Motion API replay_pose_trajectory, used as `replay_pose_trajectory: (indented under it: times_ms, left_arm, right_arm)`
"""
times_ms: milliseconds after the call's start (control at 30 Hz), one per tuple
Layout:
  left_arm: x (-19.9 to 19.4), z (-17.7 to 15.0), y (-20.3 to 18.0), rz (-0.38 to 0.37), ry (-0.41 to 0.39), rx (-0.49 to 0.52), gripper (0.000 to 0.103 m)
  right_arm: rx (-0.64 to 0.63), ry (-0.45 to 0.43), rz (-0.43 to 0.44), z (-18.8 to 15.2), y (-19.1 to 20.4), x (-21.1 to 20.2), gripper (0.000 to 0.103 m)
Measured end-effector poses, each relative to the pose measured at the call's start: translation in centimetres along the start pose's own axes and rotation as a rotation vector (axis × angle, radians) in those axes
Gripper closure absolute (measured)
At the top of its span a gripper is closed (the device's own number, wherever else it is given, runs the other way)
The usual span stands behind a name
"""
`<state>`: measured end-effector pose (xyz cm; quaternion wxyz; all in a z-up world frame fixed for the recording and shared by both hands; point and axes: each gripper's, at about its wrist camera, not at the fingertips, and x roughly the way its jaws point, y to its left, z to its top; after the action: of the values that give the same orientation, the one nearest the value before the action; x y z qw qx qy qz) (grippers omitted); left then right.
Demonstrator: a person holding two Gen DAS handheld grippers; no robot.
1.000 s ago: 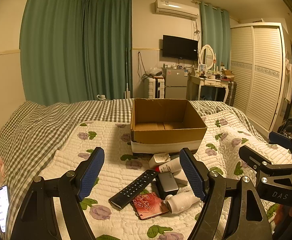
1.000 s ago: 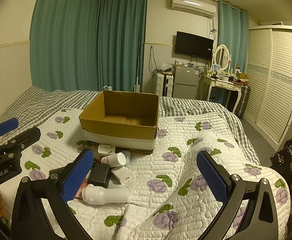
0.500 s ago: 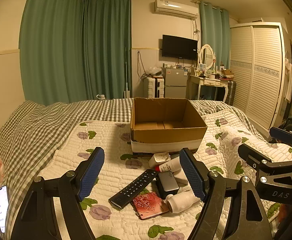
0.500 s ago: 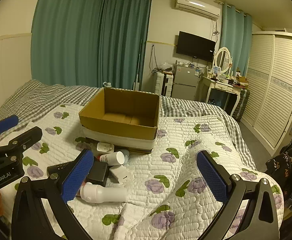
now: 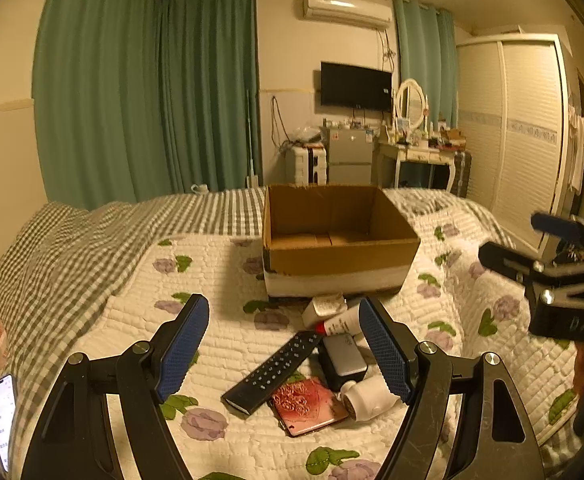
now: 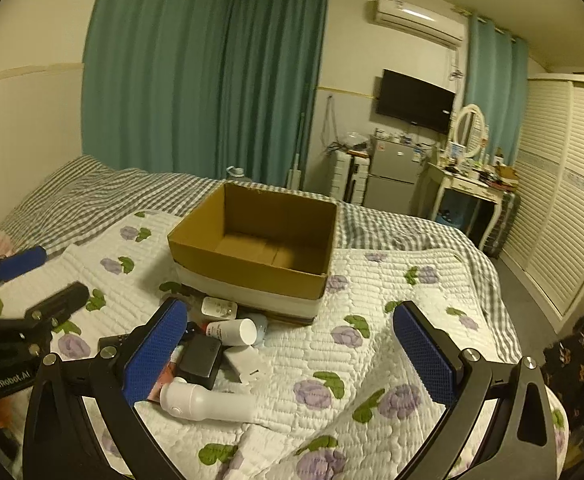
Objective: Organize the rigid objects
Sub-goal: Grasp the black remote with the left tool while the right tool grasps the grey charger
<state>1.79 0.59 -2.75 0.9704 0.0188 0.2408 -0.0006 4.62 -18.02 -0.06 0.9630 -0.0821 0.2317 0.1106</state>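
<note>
1. Left gripper (image 5: pixel 283 344), black frame w/ blue textured pads: jaws spread wide, nothing between them, hovering above the white quilted bedspread with purple flowers (image 5: pixel 219 328).
2. Right gripper (image 6: pixel 292 352), same build: jaws wide apart, holding nothing, above the same quilt; also seen at the right edge of the left wrist view.
3. Open brown cardboard box with a white band round its base (image 5: pixel 336 248) sits mid-bed beyond both grippers; inside looks bare.
4. Pile of items lies just in front of the box, on the quilt:
 - long black remote control (image 5: pixel 273 366), diagonal
 - flat red patterned card-like case (image 5: pixel 306 406), remote's near end overlapping it
 - black rectangular box w/ grey top (image 5: pixel 342 360), beside the remote
 - white cylindrical bottle lying on its side (image 6: pixel 207 402), nearest the cameras
 - white tube w/ red cap (image 5: pixel 342 322), lying down, next to a small white jar (image 5: pixel 324 306) touching the box base
 - small white plug-like block (image 6: pixel 245 362), right of the black box
5. Lit smartphone (image 5: pixel 1 418) rests on the grey-checked blanket at far left, well apart from the pile.
</note>
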Motion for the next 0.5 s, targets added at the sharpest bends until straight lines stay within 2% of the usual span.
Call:
replay_pose_trajectory:
  times_ms: [133,433,500]
  left_arm:
    - [2.4,-0.9,-0.7,0.000,0.083,0.035,0.023]
    - [8.9,-3.3,-0.3,-0.006,0.329,-0.004,0.025]
    - [10.6,-3.7,-0.1,0.031,0.390,0.005,0.025]
  right_arm:
    - [-0.029,0.031,0.027,-0.3,-0.6,2.7,0.000]
    - [-0.032,0.243,0.122,-4.0,-1.4,10.4,0.000]
    - [-0.018,0.271,0.150,-4.5,-1.6,11.1,0.000]
